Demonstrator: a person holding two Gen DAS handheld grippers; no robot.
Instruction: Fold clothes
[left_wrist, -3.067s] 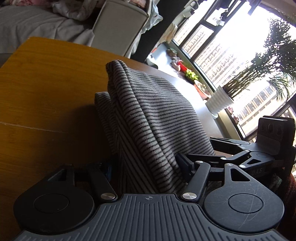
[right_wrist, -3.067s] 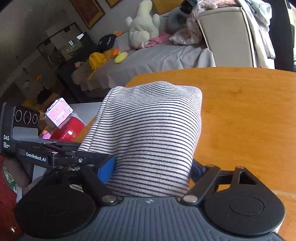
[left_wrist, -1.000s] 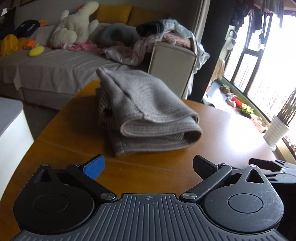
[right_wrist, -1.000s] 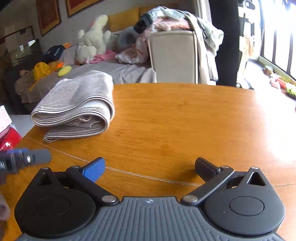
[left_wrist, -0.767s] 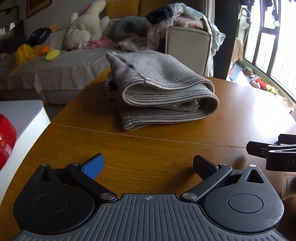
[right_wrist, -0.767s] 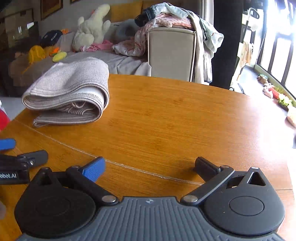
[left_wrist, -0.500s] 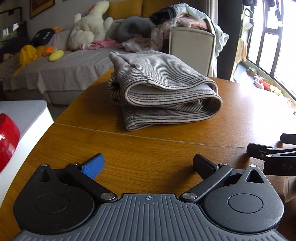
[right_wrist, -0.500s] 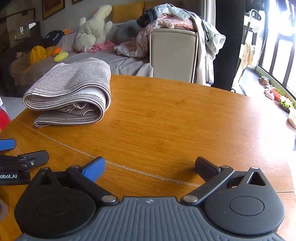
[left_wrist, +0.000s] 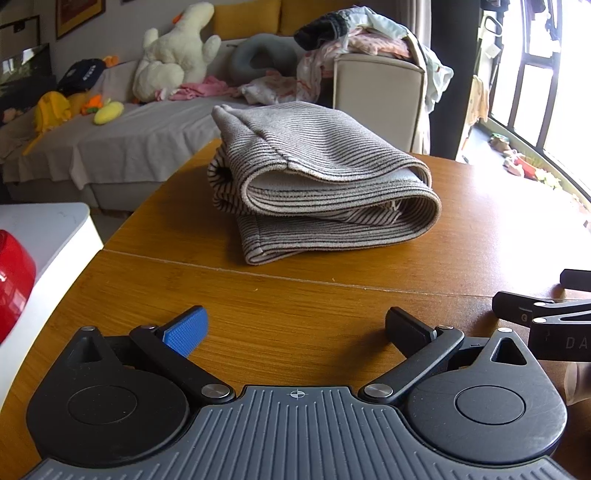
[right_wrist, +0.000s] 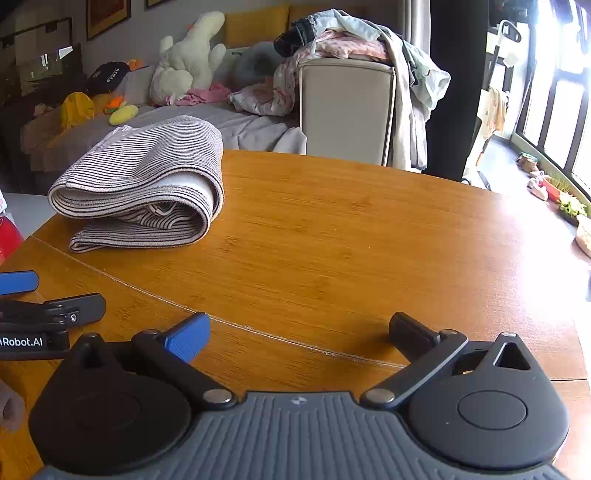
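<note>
While folded striped garment (left_wrist: 325, 188) rests on table (left_wrist: 332, 306); inner layers hidden | left gripper (left_wrist: 295, 332), right gripper (right_wrist: 299, 332) spread

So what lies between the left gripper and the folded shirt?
Only bare table, in the left wrist view, between the left gripper and the shirt.

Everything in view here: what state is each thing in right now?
Striped garment: folded, lying on the table, nothing gripping it.
Left hand-held gripper: open, empty, short of the garment.
Right hand-held gripper: open, empty, over bare wood.
Wooden table: holds only the garment.
</note>
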